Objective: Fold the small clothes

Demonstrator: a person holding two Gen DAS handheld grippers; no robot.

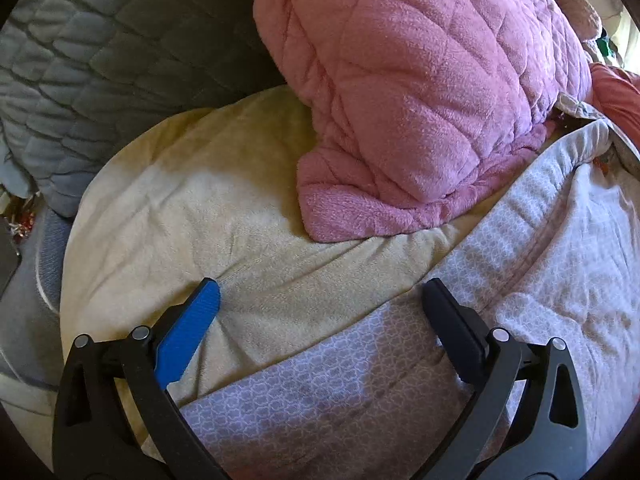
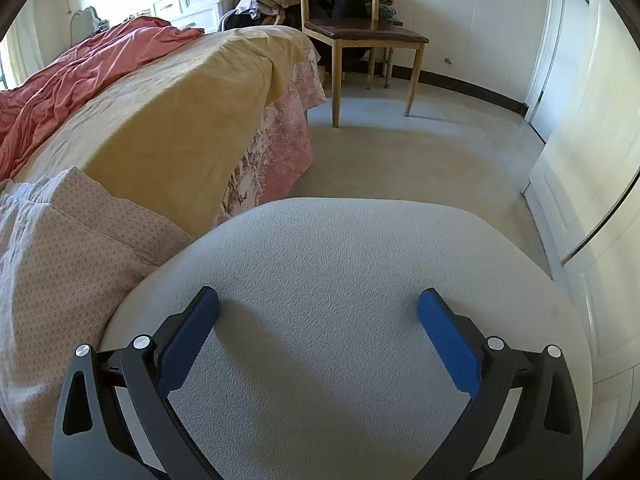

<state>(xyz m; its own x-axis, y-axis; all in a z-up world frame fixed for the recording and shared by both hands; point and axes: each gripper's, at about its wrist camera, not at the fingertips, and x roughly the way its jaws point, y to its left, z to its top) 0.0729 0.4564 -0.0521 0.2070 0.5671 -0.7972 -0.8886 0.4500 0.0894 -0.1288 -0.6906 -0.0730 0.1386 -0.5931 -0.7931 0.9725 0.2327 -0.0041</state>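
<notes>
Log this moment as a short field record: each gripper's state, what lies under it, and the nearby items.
left gripper: open, holding nothing
under left gripper: patterned grey cloth lying on cream blanket
beyond it: pink quilted blanket, grey quilted bedding
right gripper: open, holding nothing
under right gripper: white textured round surface
beside it: bed with yellow cover, orange blanket
background: wooden chair

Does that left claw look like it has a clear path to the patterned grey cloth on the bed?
Probably yes. The left claw is open and sits right over the patterned grey cloth, with nothing lying between them. The pink quilted blanket lies further back, out of the way.
</notes>
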